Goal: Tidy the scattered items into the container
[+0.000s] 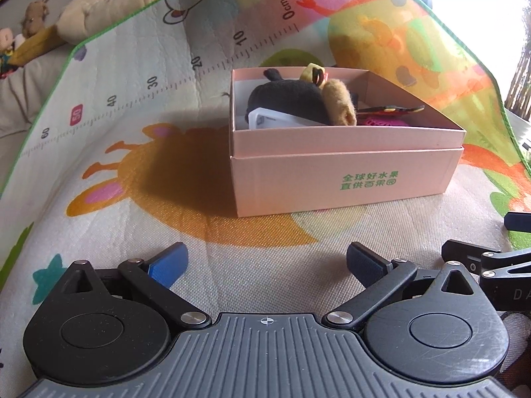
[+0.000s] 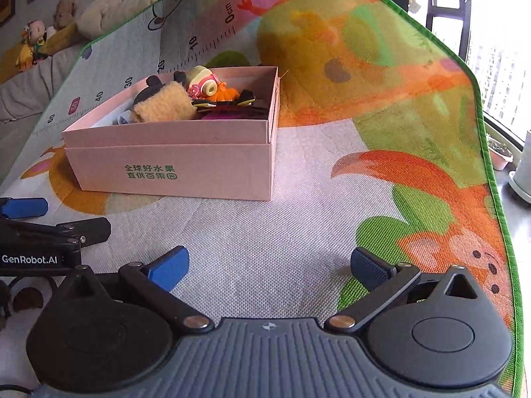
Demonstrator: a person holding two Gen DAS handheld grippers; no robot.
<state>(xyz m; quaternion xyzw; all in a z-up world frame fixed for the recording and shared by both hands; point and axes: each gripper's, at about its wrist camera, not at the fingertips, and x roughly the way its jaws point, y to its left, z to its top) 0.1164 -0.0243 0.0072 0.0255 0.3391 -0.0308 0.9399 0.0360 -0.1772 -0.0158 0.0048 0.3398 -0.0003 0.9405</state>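
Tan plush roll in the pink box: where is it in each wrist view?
Left wrist: tan plush roll sits upper centre-right, inside the pink box, right of the black plush.
Right wrist: tan plush roll sits upper left of centre, against the near wall.
Shared landmark: green lettering on the box front.

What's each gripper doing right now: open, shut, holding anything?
Left gripper: open, holding nothing, above the play mat.
Right gripper: open, holding nothing, short of the pink box.

Cartoon play mat (image 1: pixel 116 106) w/ pink box (image 1: pixel 332 179) on it, nr centre.
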